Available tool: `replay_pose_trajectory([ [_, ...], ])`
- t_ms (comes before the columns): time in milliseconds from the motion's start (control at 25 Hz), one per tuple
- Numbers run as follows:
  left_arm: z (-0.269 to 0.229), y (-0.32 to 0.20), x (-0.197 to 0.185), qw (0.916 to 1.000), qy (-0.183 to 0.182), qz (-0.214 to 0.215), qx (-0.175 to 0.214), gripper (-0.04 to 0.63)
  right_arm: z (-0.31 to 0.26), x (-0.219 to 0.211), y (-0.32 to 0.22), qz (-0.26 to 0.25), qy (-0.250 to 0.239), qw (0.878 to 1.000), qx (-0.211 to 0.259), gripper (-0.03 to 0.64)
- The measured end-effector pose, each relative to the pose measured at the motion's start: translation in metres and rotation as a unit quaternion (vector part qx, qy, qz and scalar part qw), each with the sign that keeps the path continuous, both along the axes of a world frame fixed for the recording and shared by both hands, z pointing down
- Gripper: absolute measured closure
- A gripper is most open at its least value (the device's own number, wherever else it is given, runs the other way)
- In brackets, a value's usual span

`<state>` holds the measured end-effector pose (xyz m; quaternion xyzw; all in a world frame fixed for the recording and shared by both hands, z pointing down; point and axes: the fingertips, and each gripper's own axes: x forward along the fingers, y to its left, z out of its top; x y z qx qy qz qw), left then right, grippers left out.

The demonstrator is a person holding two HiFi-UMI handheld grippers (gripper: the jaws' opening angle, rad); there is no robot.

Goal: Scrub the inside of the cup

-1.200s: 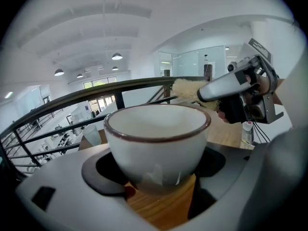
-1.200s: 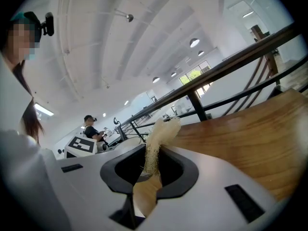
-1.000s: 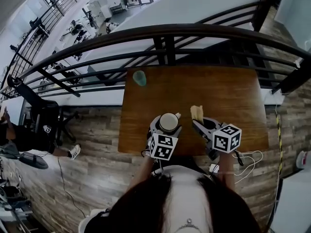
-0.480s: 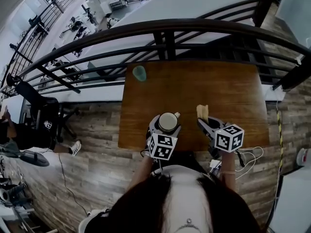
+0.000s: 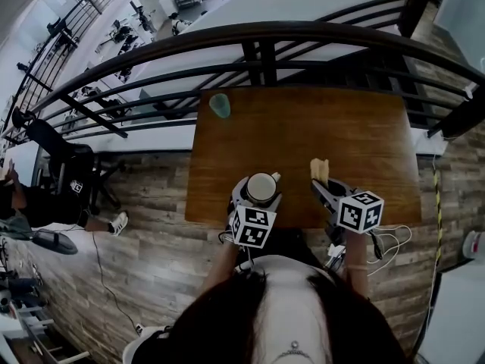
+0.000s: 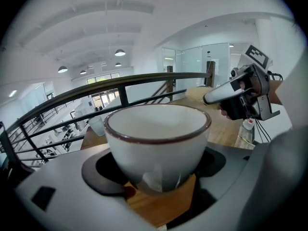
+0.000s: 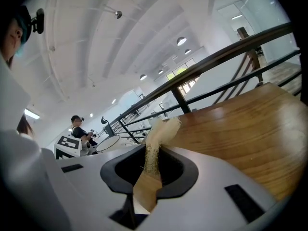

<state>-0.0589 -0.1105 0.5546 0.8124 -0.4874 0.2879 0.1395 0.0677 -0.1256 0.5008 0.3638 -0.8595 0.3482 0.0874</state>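
A black metal railing (image 5: 258,32) curves across the upper part of the head view. Below it, a brown wooden counter (image 5: 356,135) fills the middle of the frame. The person (image 5: 288,309) takes up the bottom centre, seen from above, with both forearms reaching up toward the counter's lower edge.

The left hand-held gripper (image 5: 261,194) sits at the lower edge of the counter, left of centre, with its marker cube (image 5: 254,227) just below it. It is pinching a white cup (image 6: 158,138) with a thin dark rim. In the left gripper view the cup stands upright, mouth up, its lower body wedged between the two jaws, and its inside looks plain white.

The right hand-held gripper (image 5: 324,189) is at the same lower edge, to the right of the cup and apart from it, with its marker cube (image 5: 360,211) at its lower right. Its jaws are clamped on a flat, pale, fibrous scrubber (image 7: 156,138), held edge-on. The frayed end sticks out past the jaw tips over the wood.

A clear greenish tumbler (image 5: 220,105) stands alone near the counter's upper left corner, well away from both hand-held grippers. Thin white cables (image 5: 386,241) loop over the floor at the lower right of the counter.
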Motion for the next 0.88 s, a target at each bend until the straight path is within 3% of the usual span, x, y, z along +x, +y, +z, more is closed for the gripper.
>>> replay_pose_trajectory([
  [880,-0.011,-0.003,-0.004,0.9998,0.009,-0.001,0.017,0.189,-0.005,-0.01,0.007,-0.007,0.008,1.0,0.005,0.533],
])
